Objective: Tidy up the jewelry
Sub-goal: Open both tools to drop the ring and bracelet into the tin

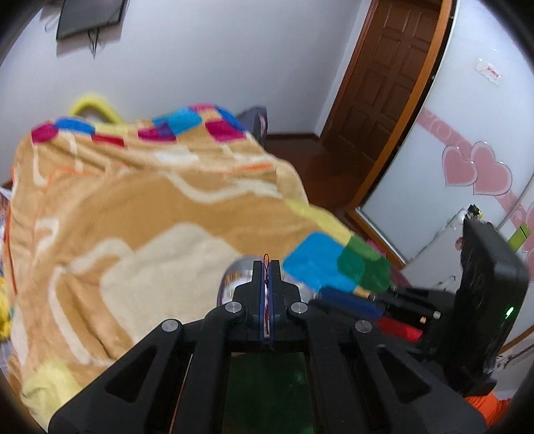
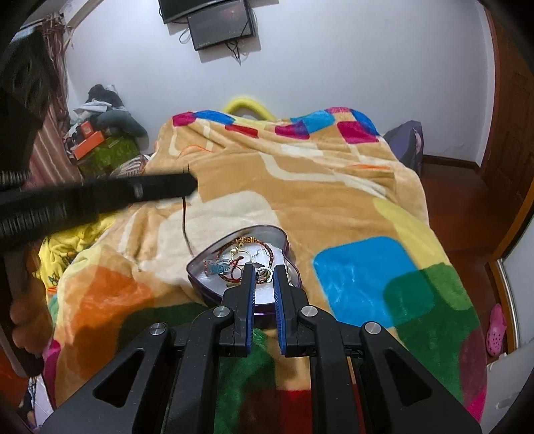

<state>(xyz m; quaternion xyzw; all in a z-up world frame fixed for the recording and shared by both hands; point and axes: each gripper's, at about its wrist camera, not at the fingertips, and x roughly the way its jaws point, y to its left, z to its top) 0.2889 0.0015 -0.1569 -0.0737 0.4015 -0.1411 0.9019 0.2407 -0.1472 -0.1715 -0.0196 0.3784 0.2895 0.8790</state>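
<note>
- Left wrist view: we log the left gripper (image 1: 266,267) with its blue-lined fingers pressed together on a thin dark red cord (image 1: 266,263), whose small loop stands just above the fingertips.
- We note a rounded silver tin edge (image 1: 238,275) directly behind those fingers, blurred, resting on the blanket (image 1: 116,200).
- We record the right gripper (image 1: 400,300) at the right of this view as a dark body with a green light; its jaws cannot be judged from here.
- Right wrist view: we list the right gripper (image 2: 264,270) with fingers narrowly parted, nothing between them, poised just over the near rim of the heart-shaped tin (image 2: 203,267).
- Contents of the tin: a red braided bracelet (image 2: 267,248), a gold-toned chain (image 2: 248,239), a small blue trinket (image 2: 217,267) and a silver ring (image 2: 263,275), lying loosely together on the pale floor of the tin.
- We enter the left gripper (image 2: 187,185) seen from the side at upper left, held above the blanket, with the dark red cord (image 2: 184,223) hanging from its tip down toward the far rim of the tin.
- Setting: tan blanket with coloured squares covering a bed; a wall-mounted screen (image 2: 220,28) above.
</note>
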